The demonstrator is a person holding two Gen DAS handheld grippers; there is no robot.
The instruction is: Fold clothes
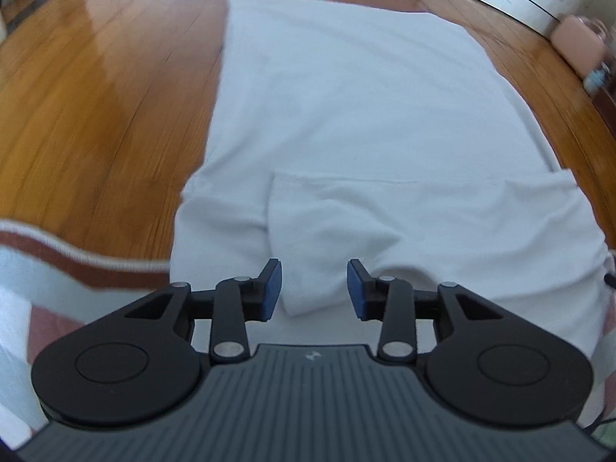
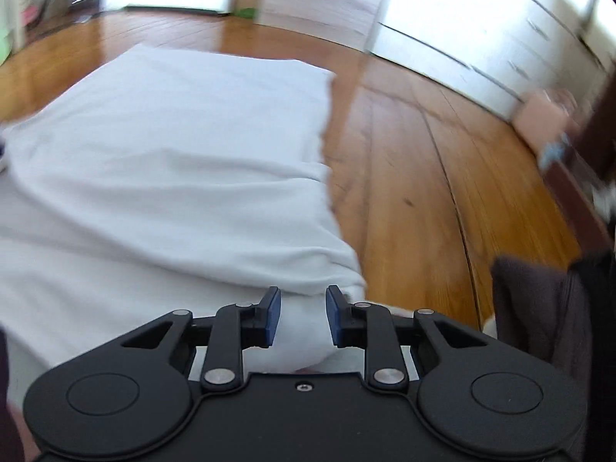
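A white garment [image 1: 346,107] lies spread on the wooden floor, its sides folded in, with a folded sleeve flap [image 1: 385,223] lying across its near end. My left gripper [image 1: 313,288] is open, its blue pads either side of the flap's near fold, just above it. In the right wrist view the same garment [image 2: 173,154] fills the left half. My right gripper [image 2: 303,317] is partly open, and a bunch of white cloth at the garment's near right corner sits between the pads; no firm pinch shows.
Wooden floor [image 1: 96,96] surrounds the garment. A rug edge with a brown band [image 1: 57,258] lies at the near left. White drawers [image 2: 481,38] line the far right. A pink bag [image 2: 543,119] sits by them. Dark clothing [image 2: 539,308] lies at the near right.
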